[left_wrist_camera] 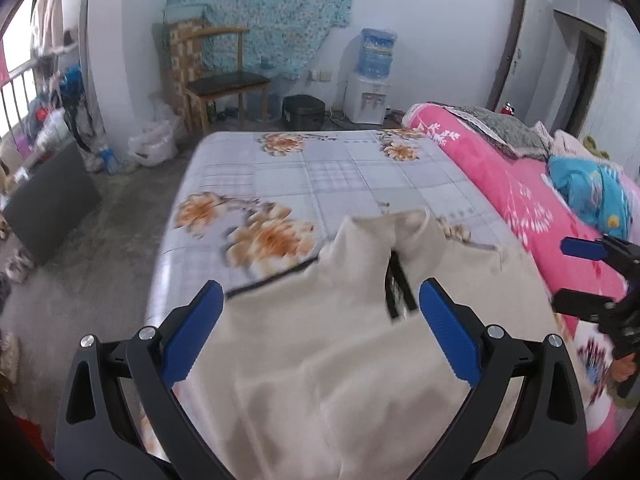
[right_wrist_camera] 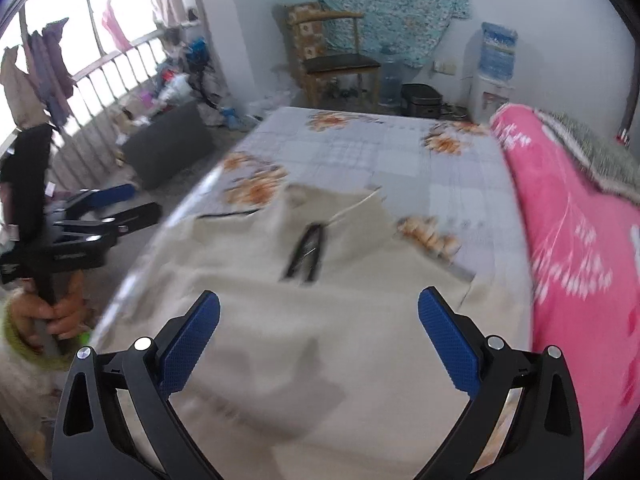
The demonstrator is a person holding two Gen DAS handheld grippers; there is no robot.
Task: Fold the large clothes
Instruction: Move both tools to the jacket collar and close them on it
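On the bed [left_wrist_camera: 340,168], near its close end, a cream garment [left_wrist_camera: 320,360] lies spread. Both the left hand-held gripper [left_wrist_camera: 320,320] and the right hand-held gripper [right_wrist_camera: 319,324] hover released, so folding looks barely begun; next, pinch an edge.

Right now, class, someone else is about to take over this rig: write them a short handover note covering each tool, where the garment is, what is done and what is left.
Left tool: open, empty, above the near part of the cream garment.
Right tool: open, empty, also over the garment, towards the pink quilt side.
Garment: spread on the floral bedsheet, collar end away from you, dark zip showing at the neck. The frames are blurred, so finer creases cannot be judged.
Done: it appears laid out roughly flat; no fold is visible.
Left: grip two edges or corners and start folding, probably sides in first.
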